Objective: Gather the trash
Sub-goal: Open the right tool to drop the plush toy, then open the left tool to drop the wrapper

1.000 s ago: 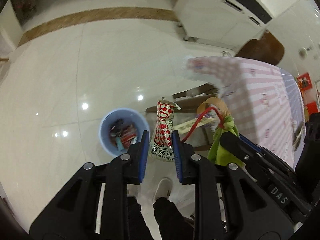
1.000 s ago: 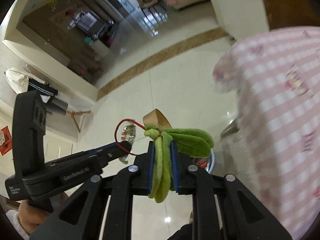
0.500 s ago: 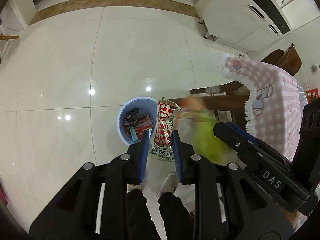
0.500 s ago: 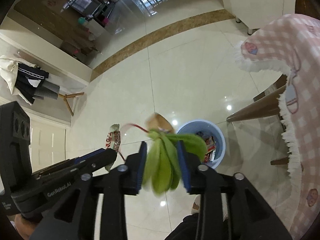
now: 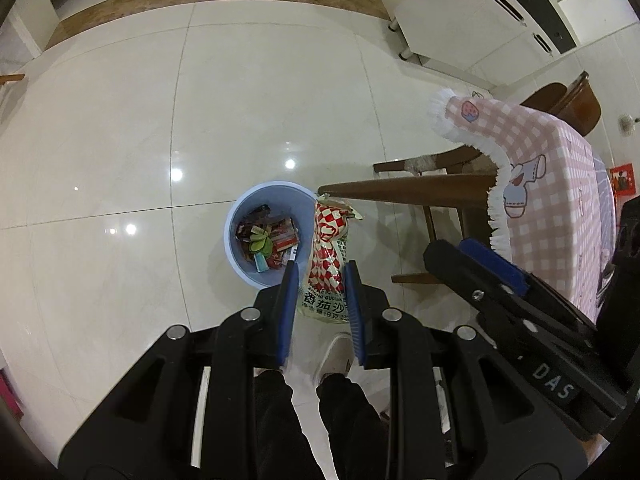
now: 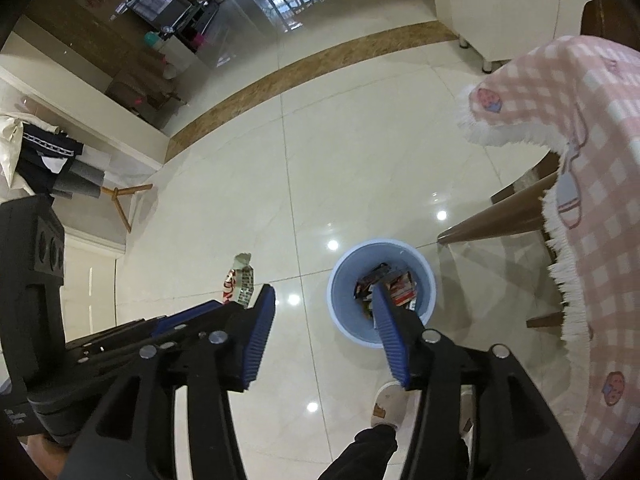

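Left gripper [image 5: 322, 300] pinches the light, crinkly, slippery sauce packet [image 5: 326, 264] mid-body above the bin [image 5: 236, 224], while the right gripper [image 6: 320, 332] has just been opening, jaws apart and empty.

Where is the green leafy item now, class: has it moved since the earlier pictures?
Yes. It left the right tongs, whose jaws have just been opening with nothing between them, and now lies down inside the blue bin, the green item.

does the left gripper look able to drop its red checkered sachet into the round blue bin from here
Probably yes: the left gripper holds the red checkered sachet beside the open round blue bin, nothing between; a short sideways shift seems needed.
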`<action>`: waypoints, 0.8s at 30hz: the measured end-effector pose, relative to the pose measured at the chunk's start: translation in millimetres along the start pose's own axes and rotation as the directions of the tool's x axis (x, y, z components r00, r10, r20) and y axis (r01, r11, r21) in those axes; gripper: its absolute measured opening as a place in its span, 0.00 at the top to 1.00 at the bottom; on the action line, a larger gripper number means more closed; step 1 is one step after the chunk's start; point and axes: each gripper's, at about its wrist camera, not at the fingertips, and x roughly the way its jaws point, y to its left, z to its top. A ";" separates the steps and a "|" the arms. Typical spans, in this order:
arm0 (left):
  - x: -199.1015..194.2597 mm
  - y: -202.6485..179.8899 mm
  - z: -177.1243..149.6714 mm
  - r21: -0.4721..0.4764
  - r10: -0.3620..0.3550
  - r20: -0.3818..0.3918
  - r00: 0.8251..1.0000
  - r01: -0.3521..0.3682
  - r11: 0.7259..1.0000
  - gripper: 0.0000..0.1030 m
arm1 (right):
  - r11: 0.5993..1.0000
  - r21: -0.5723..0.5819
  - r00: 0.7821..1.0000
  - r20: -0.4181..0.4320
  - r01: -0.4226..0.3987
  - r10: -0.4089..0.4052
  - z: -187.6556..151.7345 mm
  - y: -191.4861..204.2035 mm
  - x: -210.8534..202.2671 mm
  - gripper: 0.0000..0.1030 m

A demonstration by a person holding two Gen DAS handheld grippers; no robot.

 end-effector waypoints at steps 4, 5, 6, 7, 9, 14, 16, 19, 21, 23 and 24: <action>3.6 -11.2 4.1 0.024 -0.004 -0.016 1.000 0.005 1.000 0.77 | 1.000 0.014 1.000 0.024 0.004 -0.004 2.2 -9.2 -9.5 0.49; 4.0 -14.2 5.0 0.031 -0.005 -0.020 1.000 0.005 1.000 0.77 | 1.000 0.017 1.000 0.031 0.006 -0.006 2.6 -10.6 -12.2 0.49; 4.3 -16.5 5.7 0.035 -0.006 -0.024 1.000 0.007 0.999 0.77 | 1.000 0.024 0.999 0.038 0.006 -0.007 3.2 -13.5 -15.7 0.49; 4.9 -19.5 6.7 0.040 -0.007 -0.029 1.000 0.008 0.999 0.77 | 1.000 0.030 0.999 0.042 0.005 -0.007 3.5 -15.0 -17.9 0.49; 5.9 -25.8 9.1 0.050 -0.006 -0.036 0.999 0.008 0.999 0.76 | 0.999 0.042 0.999 0.050 0.003 -0.005 4.6 -19.5 -23.4 0.49; 5.3 -34.9 15.8 0.053 -0.010 -0.044 0.999 0.012 0.999 0.72 | 0.996 0.090 0.998 0.066 -0.016 0.011 7.2 -32.0 -38.5 0.48; 4.7 -37.9 19.4 0.050 0.007 -0.045 0.999 -0.005 0.999 0.48 | 0.995 0.098 0.997 0.077 -0.017 0.010 7.6 -34.8 -45.0 0.48; 1.4 -40.8 22.9 0.045 0.020 -0.044 0.999 -0.018 0.999 0.44 | 0.993 0.114 0.996 0.089 -0.018 0.008 8.1 -39.7 -54.3 0.48; -1.0 -44.2 23.9 0.048 0.034 -0.041 0.999 -0.032 0.998 0.44 | 0.992 0.124 0.996 0.093 -0.018 0.006 7.9 -41.2 -58.8 0.48; -6.5 -48.3 24.3 0.051 0.027 -0.036 0.999 -0.026 0.998 0.44 | 0.991 0.134 0.995 0.102 -0.017 0.003 7.6 -43.1 -66.1 0.48; -11.7 -52.0 24.8 0.057 0.029 -0.027 0.999 -0.028 0.998 0.44 | 0.990 0.138 0.994 0.107 -0.016 0.001 7.7 -44.1 -70.1 0.48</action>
